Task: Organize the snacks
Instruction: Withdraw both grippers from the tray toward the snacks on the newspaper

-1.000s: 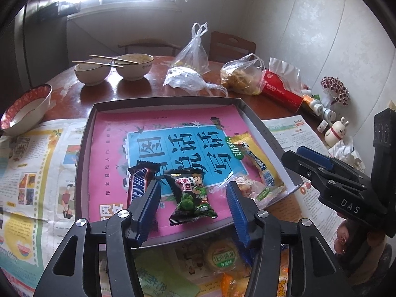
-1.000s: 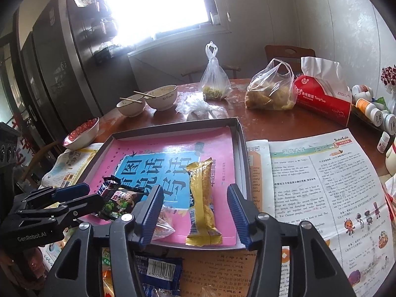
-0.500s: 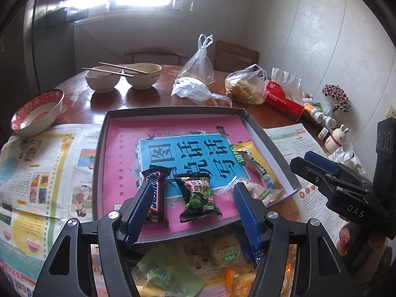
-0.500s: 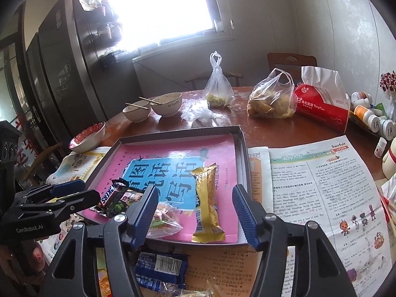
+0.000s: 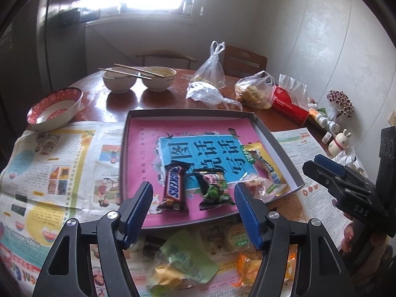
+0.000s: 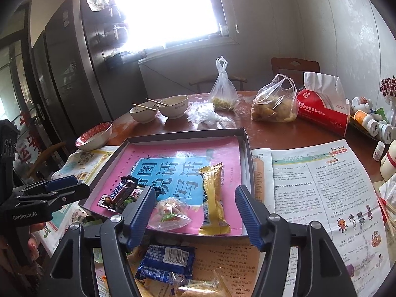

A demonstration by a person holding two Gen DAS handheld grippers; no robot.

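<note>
Snacks — Snickers (image 5: 174, 189), green pack (image 5: 214, 188), clear bag (image 6: 170, 214), yellow bar (image 6: 212, 199) — lie in tray (image 5: 190, 111) on counter (image 5: 153, 101). More packets (image 5: 184, 261) below tray, half hidden by claws, blurred. Left claw (image 5: 193, 212) and right claw (image 6: 195, 219) both spread, gripping nothing.

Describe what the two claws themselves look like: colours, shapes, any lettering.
Both match: the left claw and the right claw have black angular frames with triangular cut-outs, silver round bolts, and two blue ribbed fingers. Seen from the opposite camera, white lettering shows on the bodies: "GenRobot.AI" on the left one, "DAS" on the right. No cables or sleeves are visible.
</note>
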